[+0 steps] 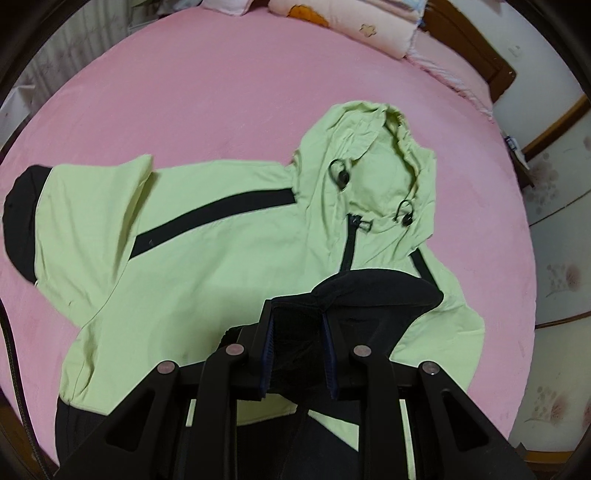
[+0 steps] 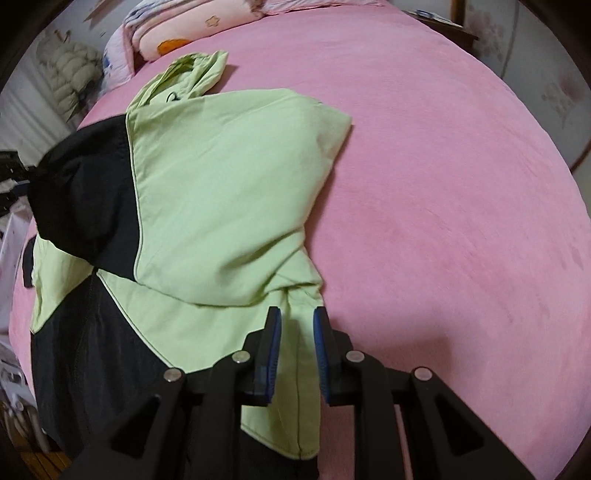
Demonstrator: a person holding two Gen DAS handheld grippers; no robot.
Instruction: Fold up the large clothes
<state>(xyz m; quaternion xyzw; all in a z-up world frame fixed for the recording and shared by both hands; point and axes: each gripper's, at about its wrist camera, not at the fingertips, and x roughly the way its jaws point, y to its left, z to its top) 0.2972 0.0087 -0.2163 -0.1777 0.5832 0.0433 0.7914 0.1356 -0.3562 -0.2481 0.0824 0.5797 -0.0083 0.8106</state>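
Observation:
A light green hooded jacket (image 1: 221, 258) with black trim lies face up on the pink bed (image 1: 184, 92), its hood (image 1: 376, 158) toward the pillows. My left gripper (image 1: 295, 314) is shut on a black sleeve cuff (image 1: 376, 295) and holds it raised over the jacket's chest. The other sleeve, folded, ends in a black cuff (image 1: 22, 221) at the far left. In the right wrist view the jacket (image 2: 221, 192) is bunched up, with the raised cuff (image 2: 85, 192) at the left. My right gripper (image 2: 296, 317) stands slightly open around a green fabric fold (image 2: 295, 369) at the jacket's edge.
Pillows and a folded quilt (image 1: 351, 26) lie at the head of the bed by a wooden headboard (image 1: 480, 48). A pale padded coat (image 2: 70, 70) hangs beyond the bed's left side. Bare pink sheet (image 2: 443, 184) stretches to the right of the jacket. Floral panels (image 1: 554, 221) line the right.

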